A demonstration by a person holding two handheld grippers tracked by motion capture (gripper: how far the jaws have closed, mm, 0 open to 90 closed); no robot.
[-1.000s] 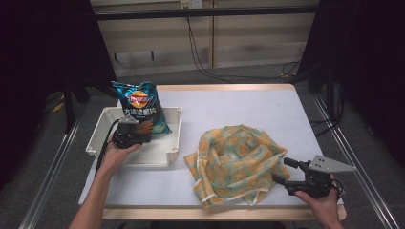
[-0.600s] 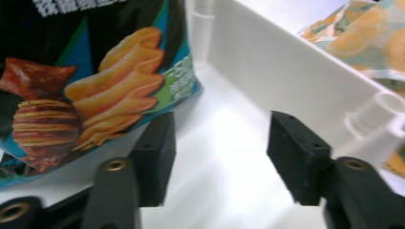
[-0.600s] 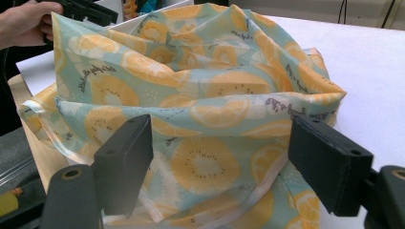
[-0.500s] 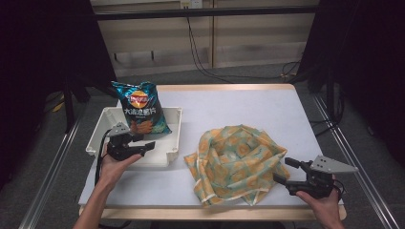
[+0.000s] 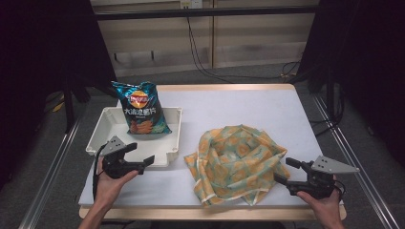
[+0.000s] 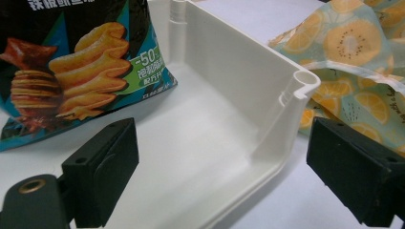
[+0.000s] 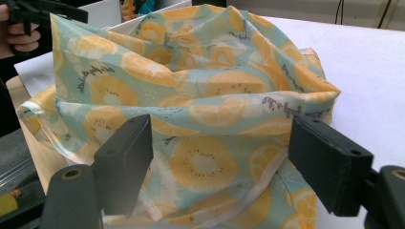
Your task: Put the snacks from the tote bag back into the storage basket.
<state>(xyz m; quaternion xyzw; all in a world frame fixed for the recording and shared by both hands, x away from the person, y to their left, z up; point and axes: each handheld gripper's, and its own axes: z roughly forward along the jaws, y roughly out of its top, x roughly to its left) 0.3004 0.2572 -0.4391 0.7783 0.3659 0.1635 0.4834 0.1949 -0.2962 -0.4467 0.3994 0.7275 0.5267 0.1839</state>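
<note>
A blue chip bag lies in the white tray at the left, its top over the far rim. My left gripper hovers over the tray's near edge; its jaws have just been opening and stand open with nothing held. In the left gripper view the left gripper frames the tray's corner, with the chip bag farther off. An orange-patterned cloth lies crumpled at centre right. My right gripper is open at its right edge, the cloth bunched just ahead of the right gripper.
The white tabletop stretches bare behind the cloth. Metal rails run along both sides of the table. Cables lie on the floor beyond the far edge. The other hand's gripper shows at the top left of the right gripper view.
My left gripper has drawn back from the chip bag toward the tray's near edge and its jaws have opened. The bag stays in the tray. The right gripper has not moved.
</note>
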